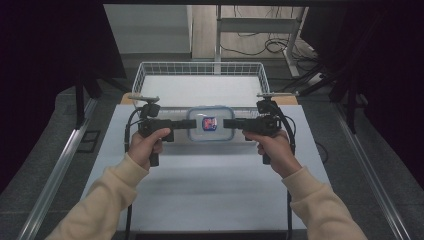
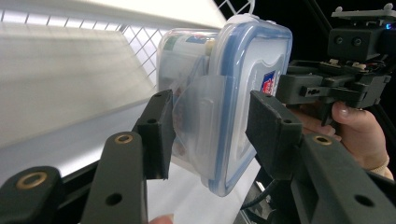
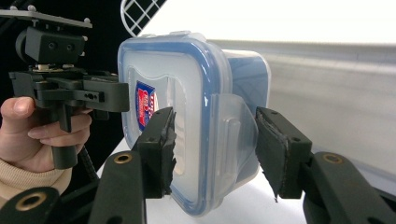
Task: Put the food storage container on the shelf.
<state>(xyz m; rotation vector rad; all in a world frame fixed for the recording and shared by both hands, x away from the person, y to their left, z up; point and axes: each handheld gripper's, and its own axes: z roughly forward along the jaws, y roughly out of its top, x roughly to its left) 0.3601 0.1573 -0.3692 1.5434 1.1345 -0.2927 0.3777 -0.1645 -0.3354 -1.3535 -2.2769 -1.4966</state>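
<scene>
Box: a clear plastic box (image 1: 210, 123) with a blue-edged lid and a small red and blue sticker was seen near the far edge of the desk (image 1: 210, 185), just in front of the wire basket (image 1: 200, 70).
Left tool: the left tool (image 1: 184, 123) was placed at the box's left side. In the left gripper view its jaws were set around the left lid flap (image 2: 205, 121), narrow but not quite pressed shut on it.
Right tool: the right tool (image 1: 229, 123) was placed at the box's right side. In the right gripper view its jaws were set around the right lid flap (image 3: 233, 126), with a little gap left on one side.
Lid: it was seen closed on the box, and both flaps looked folded down.
Done: both tools had been brought to the two flaps.
Left to do: it was judged that the flaps had to be pinched and worked next; neither had been lifted yet.
Inside: something was packed in the box, but it could not be told what.
</scene>
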